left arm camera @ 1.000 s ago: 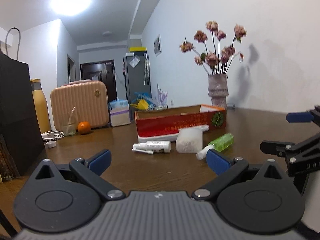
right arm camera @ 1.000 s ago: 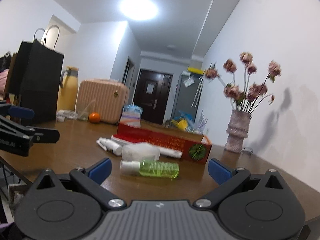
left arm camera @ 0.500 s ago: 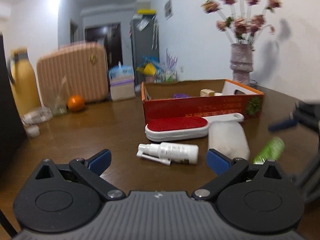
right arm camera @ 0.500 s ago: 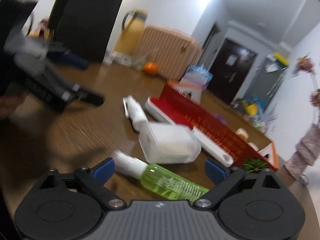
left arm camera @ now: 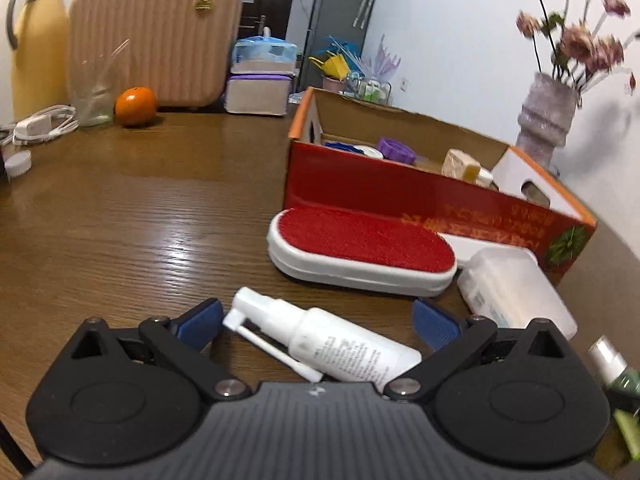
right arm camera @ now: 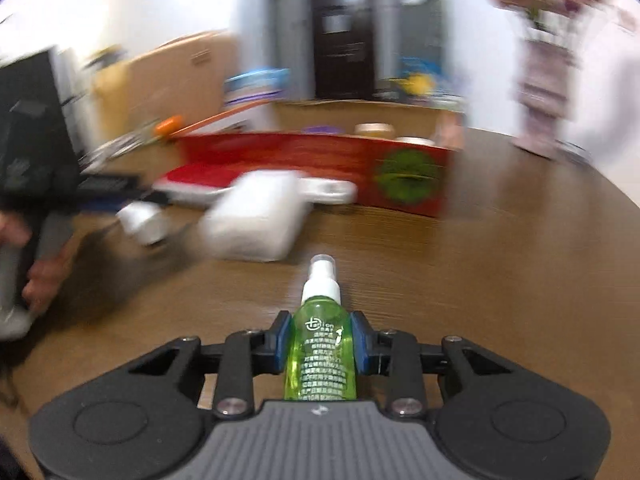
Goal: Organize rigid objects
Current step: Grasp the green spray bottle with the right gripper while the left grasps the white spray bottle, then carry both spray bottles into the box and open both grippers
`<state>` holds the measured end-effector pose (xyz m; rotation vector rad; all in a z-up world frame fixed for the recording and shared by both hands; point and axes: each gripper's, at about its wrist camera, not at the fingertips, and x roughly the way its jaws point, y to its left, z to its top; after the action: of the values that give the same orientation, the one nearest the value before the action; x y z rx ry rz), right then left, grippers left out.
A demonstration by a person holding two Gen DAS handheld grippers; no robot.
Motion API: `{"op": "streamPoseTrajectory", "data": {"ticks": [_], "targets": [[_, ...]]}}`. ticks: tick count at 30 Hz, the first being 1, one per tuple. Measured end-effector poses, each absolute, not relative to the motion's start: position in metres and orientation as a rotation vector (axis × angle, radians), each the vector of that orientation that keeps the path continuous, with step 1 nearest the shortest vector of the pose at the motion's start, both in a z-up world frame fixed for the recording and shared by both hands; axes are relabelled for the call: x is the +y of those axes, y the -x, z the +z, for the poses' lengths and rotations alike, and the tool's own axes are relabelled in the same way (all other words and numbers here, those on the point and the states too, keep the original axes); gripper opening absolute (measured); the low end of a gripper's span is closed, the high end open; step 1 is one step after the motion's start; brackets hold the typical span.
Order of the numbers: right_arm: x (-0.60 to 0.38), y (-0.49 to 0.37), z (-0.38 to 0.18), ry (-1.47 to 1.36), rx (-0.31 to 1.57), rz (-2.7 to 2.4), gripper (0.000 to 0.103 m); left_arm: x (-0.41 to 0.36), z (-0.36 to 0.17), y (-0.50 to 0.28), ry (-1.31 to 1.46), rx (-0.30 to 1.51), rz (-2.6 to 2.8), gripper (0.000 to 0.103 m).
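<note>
Green translucent spray bottle (right arm camera: 320,354) with white pump top lies on the brown wood-grain table (right arm camera: 500,280), nozzle pointing away, between the blue pads of the right gripper (right arm camera: 320,344). Jaws narrow and closing; pads sit against both bottle sides. Beyond it, blurred: a frosted white plastic box (right arm camera: 256,220), the white handle of a red-faced lint brush (right arm camera: 328,192), then a long red open cardboard box (right arm camera: 320,160) with small items inside. Far left of this view, a hand (right arm camera: 36,280) holding the other gripper, heavily blurred.

Left gripper (left arm camera: 318,320) stands wide, blue pads well apart, touching nothing. White spray bottle with a folded nozzle (left arm camera: 320,340) lies slanted on the table between the pads, apart from both. Just ahead: lint brush (left arm camera: 360,248), frosted box (left arm camera: 516,288) ahead right, red box (left arm camera: 400,184) behind them. Green bottle edge far right, low.

Room: white walls, dark door, grey fridge. Table's far side: ribbed pink hard-shell case (left arm camera: 152,36), orange fruit (left arm camera: 135,106), yellow thermos jug (left arm camera: 36,40), clear glass (left arm camera: 94,100), white charger cable (left arm camera: 40,124). Grey vase of dried pink flowers (left arm camera: 548,116) far right.
</note>
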<state>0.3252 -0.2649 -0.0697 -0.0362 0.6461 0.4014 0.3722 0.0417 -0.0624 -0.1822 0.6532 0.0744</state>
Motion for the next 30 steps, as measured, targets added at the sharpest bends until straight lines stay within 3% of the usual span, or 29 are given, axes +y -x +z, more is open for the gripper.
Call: {"op": "streamPoseTrajectory", "data": {"ticks": [7,12,14,19,22,30], "targets": [[-0.270,-0.329,-0.076,-0.033,0.615,0.340,0.031,0.049,-0.065,-0.359,0.131,0.667,0.131,0.093],[-0.268,-0.325,-0.074,-0.036,0.612,0.326,0.031,0.066,-0.063,-0.338,0.081,0.662,0.193,0.072],[-0.265,-0.324,-0.074,-0.034,0.610,0.320,0.031,0.071,-0.062,-0.331,0.072,0.652,0.216,0.056],[-0.256,-0.318,-0.073,-0.022,0.610,0.332,0.031,0.065,-0.059,-0.323,0.015,0.623,0.147,0.050],[-0.250,-0.319,-0.073,-0.004,0.615,0.345,0.031,0.065,-0.060,-0.328,0.009,0.642,0.131,0.031],[-0.234,-0.318,-0.073,0.040,0.612,0.313,0.030,0.054,-0.053,-0.292,-0.019,0.553,0.110,0.028]]}}
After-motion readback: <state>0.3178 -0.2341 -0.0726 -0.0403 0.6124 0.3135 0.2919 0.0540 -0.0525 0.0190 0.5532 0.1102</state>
